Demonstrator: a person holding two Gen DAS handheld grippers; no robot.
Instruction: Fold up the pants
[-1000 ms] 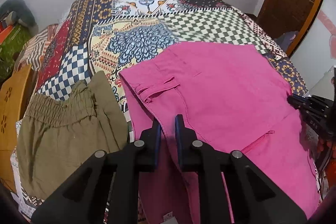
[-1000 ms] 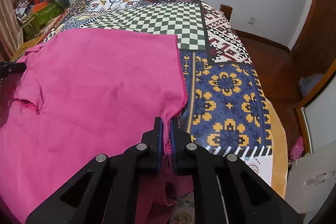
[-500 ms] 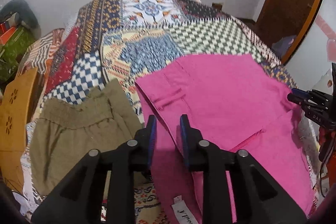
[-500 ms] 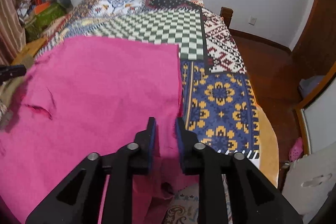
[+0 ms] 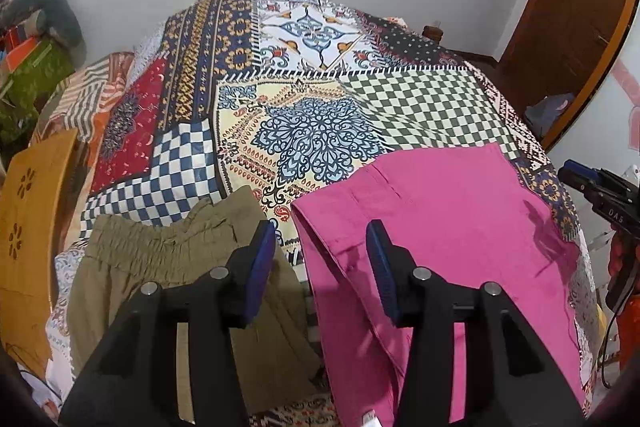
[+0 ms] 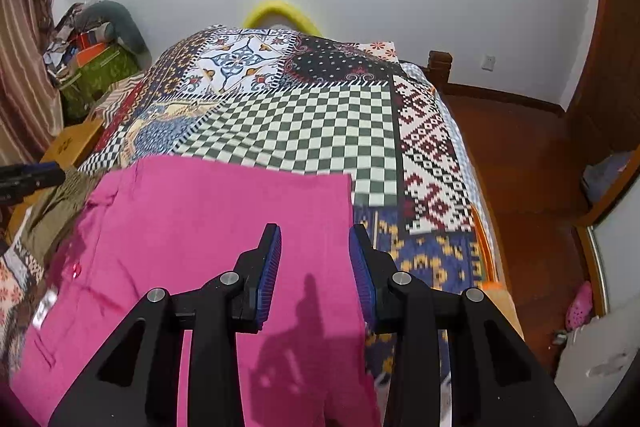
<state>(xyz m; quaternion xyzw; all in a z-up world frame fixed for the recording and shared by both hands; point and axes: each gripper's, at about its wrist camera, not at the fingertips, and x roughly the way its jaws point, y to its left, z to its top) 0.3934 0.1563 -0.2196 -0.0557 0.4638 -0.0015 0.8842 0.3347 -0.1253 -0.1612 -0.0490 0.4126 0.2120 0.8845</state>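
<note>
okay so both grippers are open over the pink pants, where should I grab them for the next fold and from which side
Judging by how they lie, take the pink pants at the far hem corners: the right gripper on the corner by the green checks, the left gripper on the corner nearest the olive shorts. Those edges lie flat and exposed, so come in low from the outer sides.

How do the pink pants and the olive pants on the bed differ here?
The pink pants lie smooth and flat; the olive pants look rumpled. The olive pants show a gathered elastic waistband, the pink pants a flat one. The pink pants lie to the right, the olive ones to the left. Both rest on the patterned bedspread, held by neither tool.
</note>
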